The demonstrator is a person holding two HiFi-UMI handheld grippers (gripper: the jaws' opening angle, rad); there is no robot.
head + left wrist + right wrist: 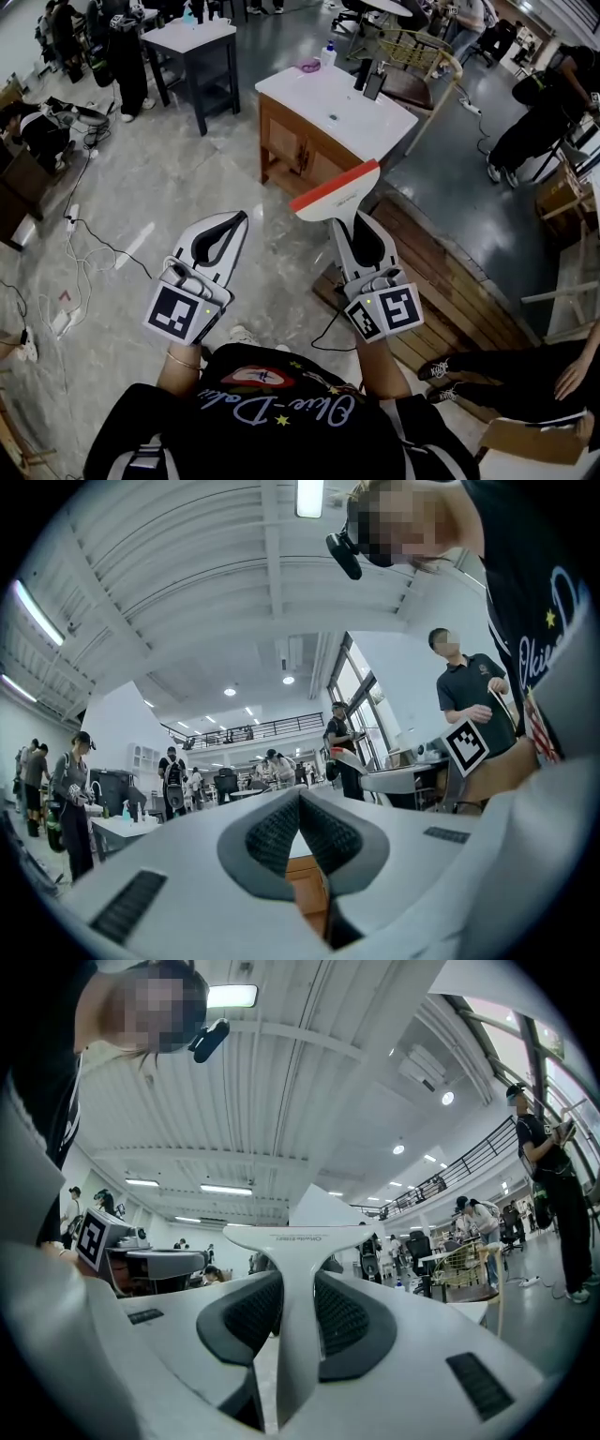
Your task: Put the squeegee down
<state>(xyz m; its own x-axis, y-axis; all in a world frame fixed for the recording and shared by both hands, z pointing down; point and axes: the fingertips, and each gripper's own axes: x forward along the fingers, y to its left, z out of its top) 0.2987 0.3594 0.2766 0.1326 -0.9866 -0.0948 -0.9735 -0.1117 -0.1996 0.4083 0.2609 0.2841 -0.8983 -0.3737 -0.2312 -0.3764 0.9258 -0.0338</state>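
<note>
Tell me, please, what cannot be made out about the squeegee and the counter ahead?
Lower end of the squeegee handle: head view, buried between the right gripper's fingers.
Print on the squeegee's head: right gripper view, too small to read.
Small items on the white counter: head view, too small to name.

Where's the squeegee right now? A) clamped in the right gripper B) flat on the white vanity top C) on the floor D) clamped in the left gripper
A: the right gripper grips the squeegee by its white handle, up in the air; the left gripper is shut on nothing.
</note>
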